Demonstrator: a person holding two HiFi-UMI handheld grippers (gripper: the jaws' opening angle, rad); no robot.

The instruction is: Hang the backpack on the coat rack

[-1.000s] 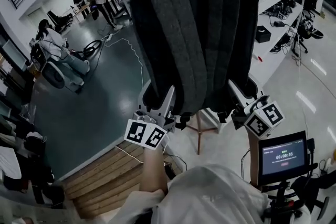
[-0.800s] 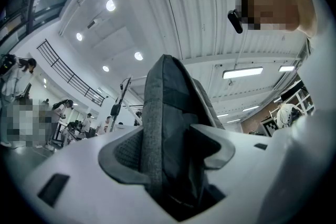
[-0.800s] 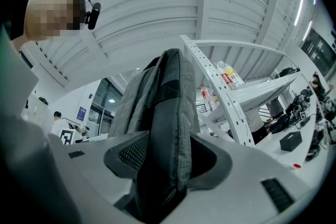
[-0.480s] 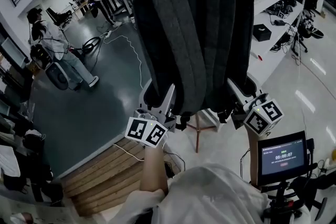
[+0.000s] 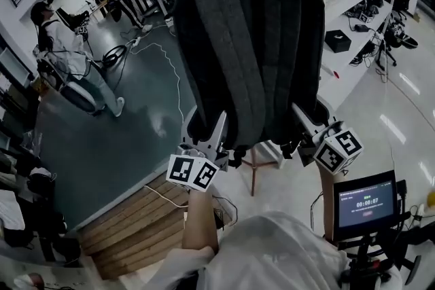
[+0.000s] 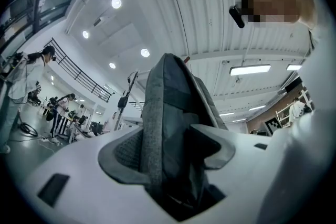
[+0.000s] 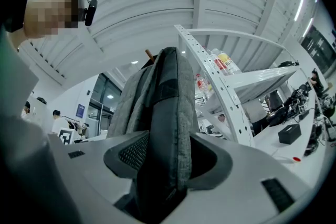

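Between both pairs of fingers (image 6: 123, 153) sits the backpack (image 5: 251, 44), left gripper (image 5: 217, 132) and right gripper (image 5: 304, 123) clamped on its bottom corners.

I read the backpack (image 5: 251, 44) as coarse grey woven cloth, matt, with smoother dark panels and padded ribs. The left tongs (image 6: 170, 150) and right tongs (image 7: 168, 157) have smooth white plastic shells with a dull sheen. Their pads (image 6: 125, 152) are dark with a fine knobbly grid and press into the cloth. The dark floor (image 5: 122, 139) is glossy and reflective. The planks (image 5: 136, 231) look like bare wood. The shelf upright (image 7: 210, 76) seems to be white painted metal, punched with holes.
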